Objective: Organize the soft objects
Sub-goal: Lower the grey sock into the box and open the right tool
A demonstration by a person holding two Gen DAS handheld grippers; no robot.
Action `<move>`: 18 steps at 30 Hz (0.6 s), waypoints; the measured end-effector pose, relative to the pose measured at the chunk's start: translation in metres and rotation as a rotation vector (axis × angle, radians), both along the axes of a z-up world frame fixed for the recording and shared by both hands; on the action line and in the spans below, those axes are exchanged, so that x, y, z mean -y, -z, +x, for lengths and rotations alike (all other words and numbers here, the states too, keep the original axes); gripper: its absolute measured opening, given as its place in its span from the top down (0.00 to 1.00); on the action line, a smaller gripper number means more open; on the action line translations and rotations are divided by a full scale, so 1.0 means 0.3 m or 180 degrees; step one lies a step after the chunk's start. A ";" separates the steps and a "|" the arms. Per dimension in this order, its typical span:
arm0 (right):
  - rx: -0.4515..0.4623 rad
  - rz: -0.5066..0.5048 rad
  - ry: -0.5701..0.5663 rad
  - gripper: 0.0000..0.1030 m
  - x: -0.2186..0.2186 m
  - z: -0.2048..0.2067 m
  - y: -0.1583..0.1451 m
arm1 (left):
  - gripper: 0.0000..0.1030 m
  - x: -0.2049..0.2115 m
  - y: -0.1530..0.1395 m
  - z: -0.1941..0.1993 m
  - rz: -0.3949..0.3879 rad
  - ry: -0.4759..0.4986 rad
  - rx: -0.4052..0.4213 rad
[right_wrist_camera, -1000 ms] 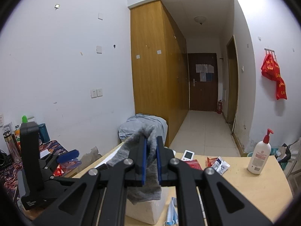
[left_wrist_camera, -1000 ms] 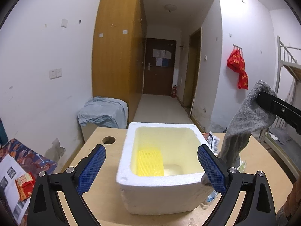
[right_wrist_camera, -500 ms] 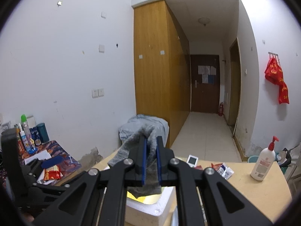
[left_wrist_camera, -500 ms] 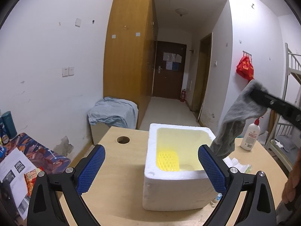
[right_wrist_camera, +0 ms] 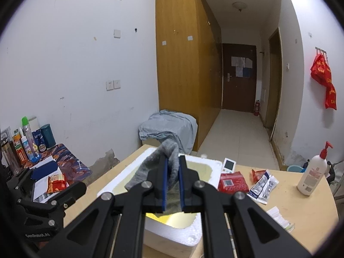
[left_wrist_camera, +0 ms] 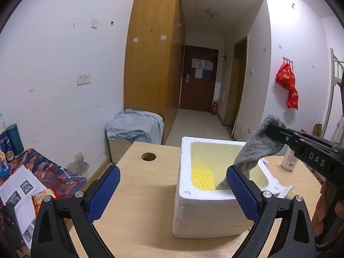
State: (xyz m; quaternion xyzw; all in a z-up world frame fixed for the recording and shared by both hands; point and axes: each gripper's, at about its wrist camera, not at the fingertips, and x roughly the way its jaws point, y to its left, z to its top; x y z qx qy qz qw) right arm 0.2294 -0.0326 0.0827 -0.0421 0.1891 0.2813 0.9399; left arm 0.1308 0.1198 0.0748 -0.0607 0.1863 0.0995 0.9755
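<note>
While the right claw (right_wrist_camera: 172,185) grips a grey sock (right_wrist_camera: 169,157) tightly between its blue pads, the sock hangs down from it over the white foam box (left_wrist_camera: 206,212) on the counter (left_wrist_camera: 137,204), and its lower end reaches inside the box near a yellow foam net (left_wrist_camera: 203,179). The left claw (left_wrist_camera: 172,193) stands wide open and empty, with the box in front of it, a little to its right.

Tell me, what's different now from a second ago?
The right gripper carried the grey sock from beside the foam box to over it, its tip dipping inside. The jaws stayed clamped on the sock; the left gripper stayed open and empty.
</note>
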 end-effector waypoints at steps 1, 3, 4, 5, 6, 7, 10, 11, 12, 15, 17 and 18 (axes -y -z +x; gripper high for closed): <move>-0.0016 -0.0017 -0.0004 0.88 -0.004 0.004 0.003 | 0.04 -0.004 0.002 -0.001 -0.0012 -0.0010 0.0001; -0.0060 -0.0045 -0.0014 0.88 -0.010 0.012 0.011 | 0.04 -0.012 0.006 -0.001 -0.0025 -0.0019 -0.0014; -0.0090 -0.0059 -0.0015 0.88 -0.013 0.016 0.014 | 0.04 -0.015 0.007 -0.002 -0.0025 -0.0028 -0.0021; -0.0116 -0.0073 -0.0005 0.88 -0.014 0.021 0.018 | 0.04 -0.017 0.008 -0.002 -0.0028 -0.0035 -0.0021; -0.0141 -0.0094 -0.0003 0.88 -0.015 0.026 0.022 | 0.04 -0.017 0.008 -0.002 -0.0029 -0.0038 -0.0022; -0.0162 -0.0118 0.0000 0.88 -0.021 0.028 0.027 | 0.04 -0.018 0.008 -0.002 -0.0034 -0.0044 -0.0024; -0.0208 -0.0169 0.0010 0.88 -0.026 0.031 0.036 | 0.04 -0.026 0.009 -0.005 -0.0054 -0.0051 -0.0027; -0.0217 -0.0194 0.0014 0.88 -0.029 0.032 0.039 | 0.04 -0.025 0.009 -0.005 -0.0052 -0.0055 -0.0022; -0.0231 -0.0203 0.0011 0.88 -0.031 0.033 0.043 | 0.04 -0.026 0.009 -0.006 -0.0052 -0.0055 -0.0018; -0.0271 -0.0245 0.0001 0.88 -0.034 0.041 0.052 | 0.04 -0.026 0.011 -0.007 -0.0045 -0.0047 -0.0020; -0.0303 -0.0285 -0.0017 0.88 -0.044 0.045 0.062 | 0.04 -0.026 0.012 -0.008 -0.0051 -0.0050 -0.0018; -0.0317 -0.0299 -0.0032 0.88 -0.048 0.047 0.067 | 0.04 -0.026 0.012 -0.008 -0.0056 -0.0050 -0.0017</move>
